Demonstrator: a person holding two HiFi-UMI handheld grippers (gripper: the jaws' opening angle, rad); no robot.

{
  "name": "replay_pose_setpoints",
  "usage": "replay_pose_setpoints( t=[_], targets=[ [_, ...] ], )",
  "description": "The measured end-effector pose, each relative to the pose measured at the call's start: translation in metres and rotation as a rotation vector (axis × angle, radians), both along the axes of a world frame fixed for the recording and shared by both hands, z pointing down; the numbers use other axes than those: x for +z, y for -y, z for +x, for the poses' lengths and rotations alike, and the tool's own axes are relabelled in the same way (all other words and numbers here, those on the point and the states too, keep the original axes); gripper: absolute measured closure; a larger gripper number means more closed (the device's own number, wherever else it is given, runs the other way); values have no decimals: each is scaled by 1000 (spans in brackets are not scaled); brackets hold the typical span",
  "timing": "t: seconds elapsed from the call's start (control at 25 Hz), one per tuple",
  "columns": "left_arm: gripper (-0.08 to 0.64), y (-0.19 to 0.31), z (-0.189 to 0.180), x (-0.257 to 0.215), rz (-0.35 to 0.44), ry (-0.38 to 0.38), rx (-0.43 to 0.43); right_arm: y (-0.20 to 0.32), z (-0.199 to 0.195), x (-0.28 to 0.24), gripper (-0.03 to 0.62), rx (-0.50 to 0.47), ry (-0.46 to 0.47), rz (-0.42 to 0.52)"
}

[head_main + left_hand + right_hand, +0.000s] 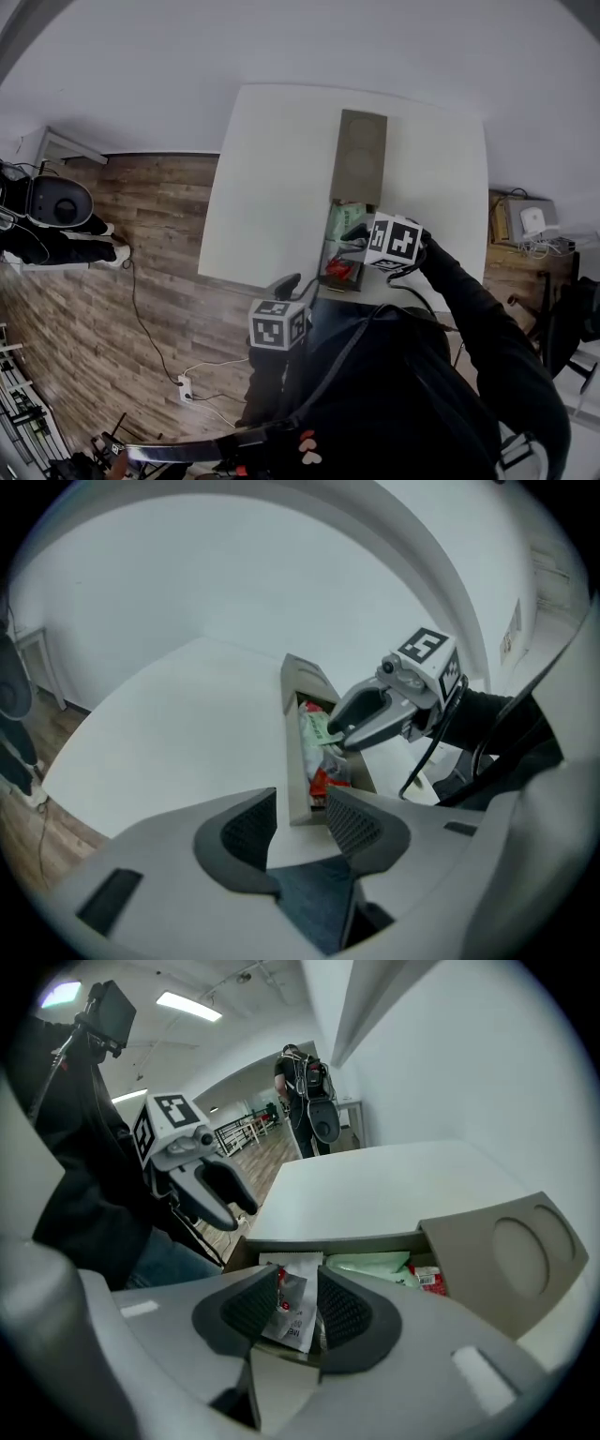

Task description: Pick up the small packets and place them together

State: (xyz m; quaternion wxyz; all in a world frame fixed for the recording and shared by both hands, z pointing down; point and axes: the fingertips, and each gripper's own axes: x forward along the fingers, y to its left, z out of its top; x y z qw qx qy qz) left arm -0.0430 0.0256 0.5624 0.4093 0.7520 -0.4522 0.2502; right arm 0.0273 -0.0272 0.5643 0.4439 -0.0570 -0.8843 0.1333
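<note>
The right tool [353, 234] reaches in from the lower right of the head view, tilted down over a long, open cardboard box [296, 780] on the smooth white surface [267, 187]. Its jaws stand apart. A crinkled white packet [292, 1299] with red print lies in the box between them, and the pads do not press on it. The left tool [300, 825] hangs near the surface's lower edge, jaws apart and empty. A pale green packet [380, 1267] lies alongside, its print too small to read. In the head view the right tool covers the box's middle.

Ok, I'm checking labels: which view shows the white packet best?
Right gripper view: the white packet shows close up between its open jaws. Head and left gripper views: the right gripper blocks it.
</note>
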Motion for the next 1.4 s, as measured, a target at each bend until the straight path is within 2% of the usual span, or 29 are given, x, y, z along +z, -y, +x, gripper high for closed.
replay_pose_setpoints(
  t=[0.24, 0.6, 0.72, 0.84, 1.12, 1.4],
  targets=[
    [396, 48, -8, 3, -13, -18, -24, -2, -1, 17, 486, -93, -112, -14],
    [396, 70, 24, 25, -118, -43, 130, -8, -6, 32, 480, -162, -224, -23],
    [396, 71, 29, 30, -133, -51, 153, -10, -7, 33, 482, -186, -250, -11],
    [431, 73, 30, 34, -141, -51, 166, -9, -6, 37, 482, -192, -279, 0],
    [437, 73, 32, 35, -151, -62, 192, -14, -4, 36, 500, -212, -293, -16],
    [437, 73, 33, 35, -151, -66, 206, -18, 6, 27, 567, -175, -268, -66]
  ],
)
